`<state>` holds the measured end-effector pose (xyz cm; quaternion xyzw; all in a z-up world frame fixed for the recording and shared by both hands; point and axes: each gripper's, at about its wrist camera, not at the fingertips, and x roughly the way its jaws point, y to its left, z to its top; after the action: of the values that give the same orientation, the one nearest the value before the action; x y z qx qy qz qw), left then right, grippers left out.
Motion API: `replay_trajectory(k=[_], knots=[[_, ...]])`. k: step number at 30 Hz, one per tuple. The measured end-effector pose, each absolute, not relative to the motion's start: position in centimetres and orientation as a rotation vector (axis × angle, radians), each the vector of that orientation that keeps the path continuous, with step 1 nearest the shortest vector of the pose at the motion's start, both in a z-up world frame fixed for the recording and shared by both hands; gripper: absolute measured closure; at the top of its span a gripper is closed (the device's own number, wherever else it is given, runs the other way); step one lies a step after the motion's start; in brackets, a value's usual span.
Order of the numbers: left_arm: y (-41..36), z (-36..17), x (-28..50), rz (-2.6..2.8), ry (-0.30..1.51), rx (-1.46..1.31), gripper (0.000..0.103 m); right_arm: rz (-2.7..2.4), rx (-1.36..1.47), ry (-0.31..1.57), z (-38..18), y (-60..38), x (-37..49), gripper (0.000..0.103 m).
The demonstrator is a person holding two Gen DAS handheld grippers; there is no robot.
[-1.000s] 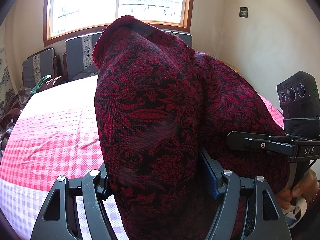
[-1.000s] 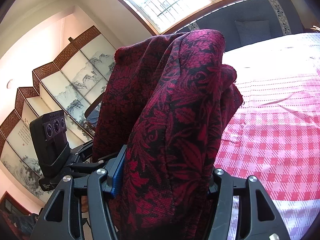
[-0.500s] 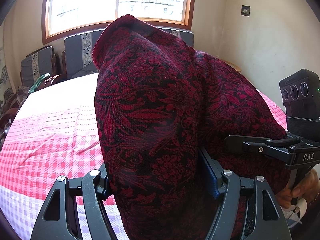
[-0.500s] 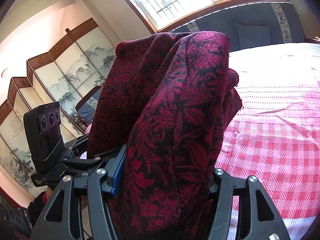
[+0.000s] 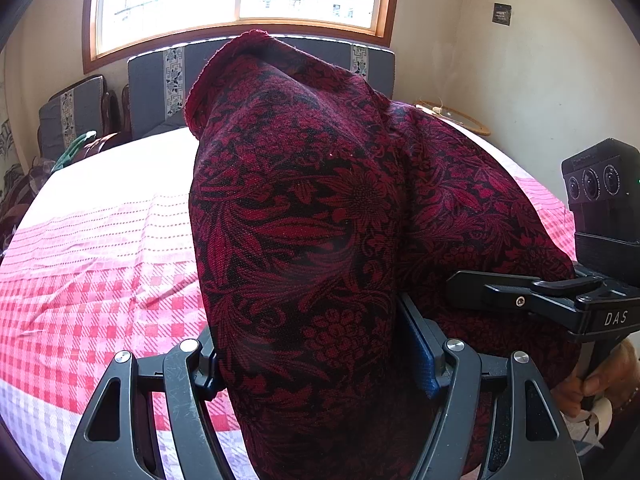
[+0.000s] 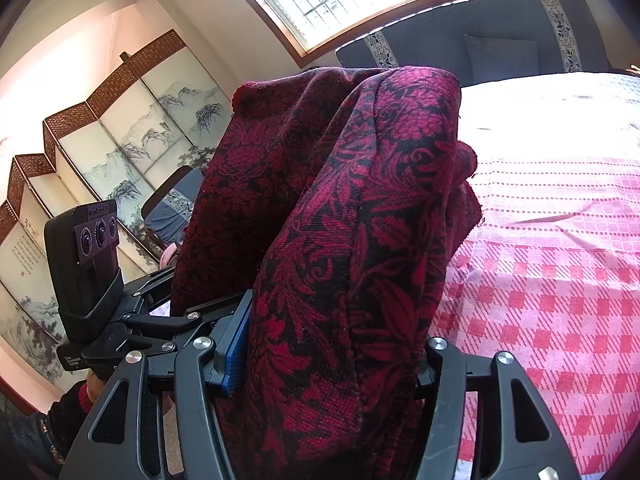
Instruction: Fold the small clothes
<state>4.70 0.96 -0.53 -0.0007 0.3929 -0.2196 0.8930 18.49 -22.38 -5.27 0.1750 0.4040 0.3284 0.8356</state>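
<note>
A dark red cloth with a black floral pattern (image 5: 312,240) hangs between both grippers above the bed. My left gripper (image 5: 316,344) is shut on the cloth, which drapes over its fingers and hides the tips. My right gripper (image 6: 328,344) is shut on the same cloth (image 6: 352,240), which bunches up over its fingers. In the left wrist view the right gripper (image 5: 532,300) stands close at the right, level with the cloth's edge. In the right wrist view the left gripper (image 6: 132,320) stands close at the left.
A bed with a pink and red checked sheet (image 5: 92,280) lies below and ahead, and shows in the right wrist view (image 6: 560,300). Grey cushioned chairs (image 5: 160,88) stand under a window. A painted folding screen (image 6: 120,140) stands at the left.
Both grippers have tilted down a little with the cloth still held, so the window and chairs sit lower in view. The two grippers remain close together.
</note>
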Motion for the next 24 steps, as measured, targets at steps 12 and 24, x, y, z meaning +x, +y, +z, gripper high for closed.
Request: replay_trajectory(k=[12, 24], knots=[[1.5, -2.1, 6.9, -0.461, 0.851, -0.023, 0.032, 0.676, 0.357, 0.880, -5.6, -21.5, 18.7, 0.047], [1.8, -2.8, 5.9, -0.454, 0.839, -0.040, 0.031, 0.658, 0.281, 0.887, -5.8, -19.8, 18.8, 0.048]])
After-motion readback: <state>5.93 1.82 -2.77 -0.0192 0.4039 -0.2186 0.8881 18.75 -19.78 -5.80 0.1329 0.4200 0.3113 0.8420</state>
